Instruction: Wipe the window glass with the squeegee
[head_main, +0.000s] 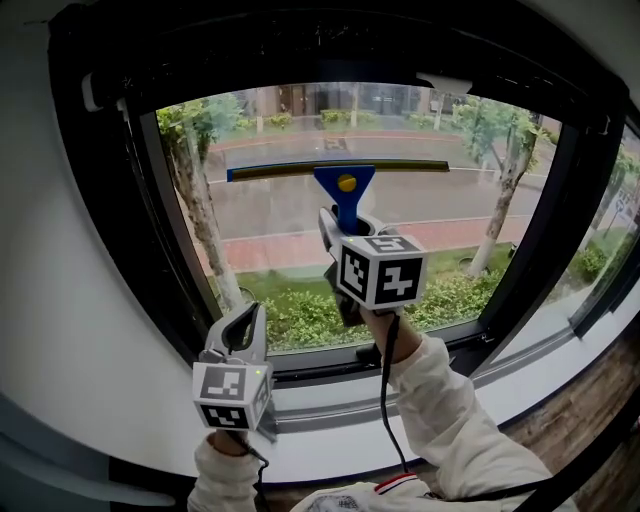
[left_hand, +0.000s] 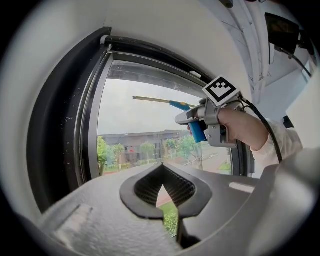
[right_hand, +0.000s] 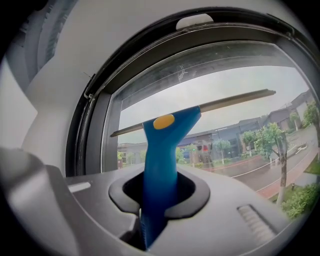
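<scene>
Your right gripper (head_main: 343, 222) is clamped on the squeegee (head_main: 345, 186): the right gripper view shows the blue handle standing upright between the two jaws, which close on it from both sides. The handle points down into the gripper, and the blade (head_main: 337, 170) runs level across the upper part of the glass (head_main: 270, 225), stretching out to both sides of the blue head with its yellow spot. The blade looks to lie on the pane, though no view shows the contact plainly. Your left gripper (head_main: 244, 322) sits low and to the left, in front of the lower left corner of the black frame (head_main: 120, 200) and above the white sill (head_main: 330, 440), well apart from the squeegee. Its jaws are together with nothing between them; only the view outside shows through the small gap in the pads. A black cable (head_main: 385, 400) hangs from your right gripper along your white sleeve (head_main: 450, 430). Through the glass you see trees, a wet road and hedges.
</scene>
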